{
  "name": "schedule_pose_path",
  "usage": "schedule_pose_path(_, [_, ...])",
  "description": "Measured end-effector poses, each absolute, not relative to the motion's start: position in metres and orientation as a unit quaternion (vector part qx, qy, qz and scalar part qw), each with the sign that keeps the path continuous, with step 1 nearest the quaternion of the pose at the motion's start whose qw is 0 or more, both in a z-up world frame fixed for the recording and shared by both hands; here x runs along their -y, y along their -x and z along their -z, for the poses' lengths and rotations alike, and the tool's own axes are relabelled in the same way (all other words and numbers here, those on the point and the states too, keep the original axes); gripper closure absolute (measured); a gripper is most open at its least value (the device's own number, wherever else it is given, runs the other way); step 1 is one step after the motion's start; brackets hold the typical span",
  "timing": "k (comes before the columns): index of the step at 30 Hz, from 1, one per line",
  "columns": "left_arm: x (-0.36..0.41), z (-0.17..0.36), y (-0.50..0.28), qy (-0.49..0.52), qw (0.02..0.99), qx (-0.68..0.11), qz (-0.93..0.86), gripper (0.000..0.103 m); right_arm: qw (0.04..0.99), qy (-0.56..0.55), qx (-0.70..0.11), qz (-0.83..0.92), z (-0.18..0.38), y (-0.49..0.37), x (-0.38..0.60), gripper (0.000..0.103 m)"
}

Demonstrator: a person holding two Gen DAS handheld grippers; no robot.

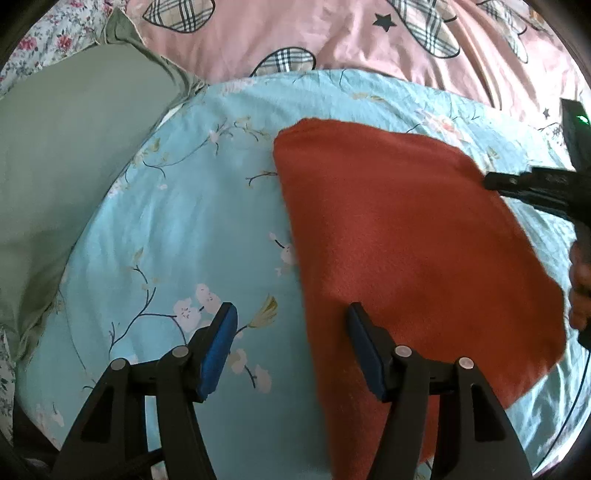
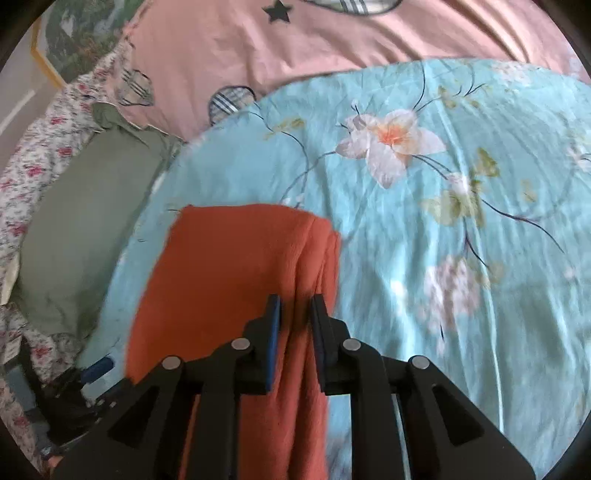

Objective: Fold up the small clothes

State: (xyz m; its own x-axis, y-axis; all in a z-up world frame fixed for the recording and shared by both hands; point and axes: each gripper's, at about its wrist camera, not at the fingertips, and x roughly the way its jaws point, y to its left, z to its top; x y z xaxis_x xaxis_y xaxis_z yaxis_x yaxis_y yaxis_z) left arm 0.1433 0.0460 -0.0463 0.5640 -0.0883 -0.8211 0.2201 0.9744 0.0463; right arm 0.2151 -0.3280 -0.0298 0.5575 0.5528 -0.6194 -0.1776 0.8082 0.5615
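Nearest to me, the left gripper [image 1: 291, 350] hangs with its blue-padded jaws spread wide, one finger over the light blue flowered bedspread [image 1: 177, 229], the other over the near left edge of the rust-orange fleece cloth [image 1: 406, 236]; nothing is between the pads. The cloth lies folded flat on the bedspread, toward its right side as the left camera sees it.

The right gripper [image 2: 295, 314] sits over the cloth's right-hand folded edge, where the layers bunch into a ridge. Its jaws are narrow, and a fold of the orange fabric runs between them, but the blur keeps me from telling whether the pads actually press on it. A hand [image 1: 580, 288] grips that tool's handle.

Farther left lies a sage green pillow [image 1: 62, 155]. Beyond the bedspread's far edge is a pink quilt with plaid patches and black stars [image 1: 332, 33].
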Motion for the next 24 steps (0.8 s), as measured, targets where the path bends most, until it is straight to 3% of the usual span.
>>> schedule_pose_path(1, [-0.048,0.044,-0.14,-0.066,0.882,-0.459,0.09,0.042,0.853,-0.225,-0.416,-0.219,0.027,-0.206,0.329,0.081])
schedule_pose_path(3, [-0.055,0.041,-0.134,-0.055,0.881,-0.46,0.095,0.042,0.851,-0.225,-0.415,-0.231,0.022,-0.178,0.332,0.056])
schedule_pose_path(4, [-0.058,0.04,-0.131,-0.051,0.881,-0.46,0.096,0.042,0.851,-0.22,-0.414,-0.235,0.022,-0.164,0.333,0.051])
schedule_pose_path(10, [-0.068,0.043,-0.111,-0.019,0.873,-0.474,0.111,0.043,0.842,-0.204,-0.443,-0.229,0.047,-0.118,0.327,0.05])
schedule_pose_path(11, [-0.066,0.047,-0.111,-0.026,0.871,-0.477,0.11,0.042,0.834,-0.206,-0.453,-0.236,0.053,-0.118,0.323,0.062])
schedule_pose_path(12, [-0.063,0.052,-0.11,-0.037,0.869,-0.482,0.106,0.042,0.83,-0.204,-0.461,-0.24,0.057,-0.118,0.32,0.1])
schedule_pose_path(17, [-0.054,0.052,-0.102,-0.058,0.866,-0.486,0.103,0.045,0.865,-0.168,-0.418,-0.221,0.027,-0.109,0.327,0.098])
schedule_pose_path(24, [-0.048,0.079,-0.104,-0.078,0.863,-0.491,0.088,0.039,0.845,-0.147,-0.477,-0.194,0.071,-0.117,0.315,0.098])
